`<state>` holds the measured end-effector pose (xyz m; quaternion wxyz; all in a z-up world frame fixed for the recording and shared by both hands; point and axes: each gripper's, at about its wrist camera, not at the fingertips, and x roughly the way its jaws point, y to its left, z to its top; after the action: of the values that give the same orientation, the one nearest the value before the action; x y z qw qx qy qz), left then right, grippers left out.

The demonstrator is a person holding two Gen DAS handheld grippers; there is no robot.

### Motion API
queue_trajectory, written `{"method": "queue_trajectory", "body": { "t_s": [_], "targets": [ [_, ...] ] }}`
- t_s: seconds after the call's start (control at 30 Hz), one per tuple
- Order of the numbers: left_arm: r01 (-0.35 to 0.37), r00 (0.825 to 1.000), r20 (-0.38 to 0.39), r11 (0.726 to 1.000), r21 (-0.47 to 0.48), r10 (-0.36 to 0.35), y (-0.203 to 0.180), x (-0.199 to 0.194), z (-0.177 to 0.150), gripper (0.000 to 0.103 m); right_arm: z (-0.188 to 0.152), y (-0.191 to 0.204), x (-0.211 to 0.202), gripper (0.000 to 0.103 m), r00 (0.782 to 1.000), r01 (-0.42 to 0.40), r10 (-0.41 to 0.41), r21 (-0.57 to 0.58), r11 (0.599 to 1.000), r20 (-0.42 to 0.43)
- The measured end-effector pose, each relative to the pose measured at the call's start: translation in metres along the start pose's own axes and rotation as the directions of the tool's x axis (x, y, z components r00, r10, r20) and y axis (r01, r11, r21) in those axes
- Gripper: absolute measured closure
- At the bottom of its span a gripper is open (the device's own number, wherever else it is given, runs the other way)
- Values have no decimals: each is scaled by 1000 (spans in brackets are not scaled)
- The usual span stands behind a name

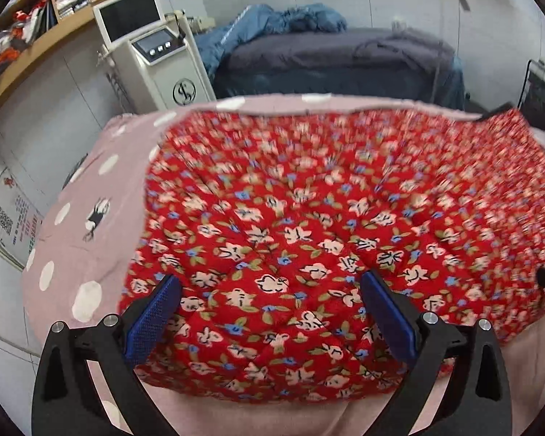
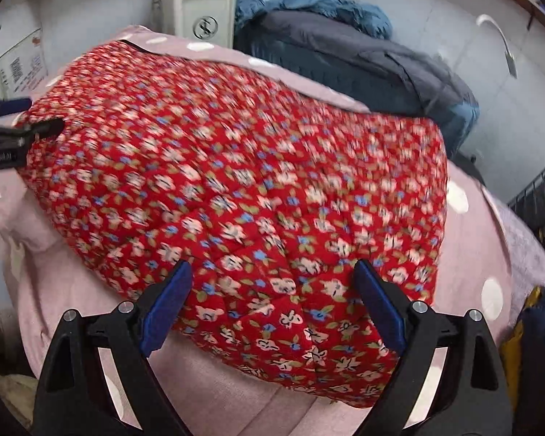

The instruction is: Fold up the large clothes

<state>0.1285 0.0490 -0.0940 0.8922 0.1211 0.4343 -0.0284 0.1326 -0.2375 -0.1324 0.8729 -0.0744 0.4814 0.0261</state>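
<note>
I've got the red floral quilted garment point(image 1: 309, 225) lying folded on the pink polka-dot bed cover point(image 1: 87, 196), w/ its near edge right under both cams. Left hand-held gripper point(image 1: 272, 312) is wide open, blue pads point(image 1: 152, 319) spread either side of the near hem, nothing clamped. Right hand-held gripper point(image 2: 272, 301) same: jaws wide apart over the garment's point(image 2: 236, 181) near corner, gripping nothing. From the right wrist view I see the left hand-held gripper point(image 2: 14, 123) at the garment's far left edge. Behind the bed cover point(image 2: 490, 247): a white machine point(image 1: 156, 54) w/ screen, and a dark bed point(image 1: 327, 61) carrying a blue jacket point(image 1: 272, 21). Wooden shelves point(image 1: 36, 18) upper left.
</note>
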Motion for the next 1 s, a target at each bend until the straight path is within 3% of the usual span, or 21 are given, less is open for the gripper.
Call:
{"method": "queue_trajectory", "body": {
  "t_s": [0.13,0.43,1.0],
  "targets": [
    [-1,1000,-28,1000,-5,1,-2,17,-2,5,-10,-19,8,8,998,-55,54,54,997,21],
    [17,997,-73,1000,-3,-17,6,47,8,5,-23,3,17,6,989,142,-141,-40,989,40],
    [9,998,-58,1000,-10,-9,-2,49,5,5,-23,13,23,5,978,199,-195,-61,978,66]
  ]
}}
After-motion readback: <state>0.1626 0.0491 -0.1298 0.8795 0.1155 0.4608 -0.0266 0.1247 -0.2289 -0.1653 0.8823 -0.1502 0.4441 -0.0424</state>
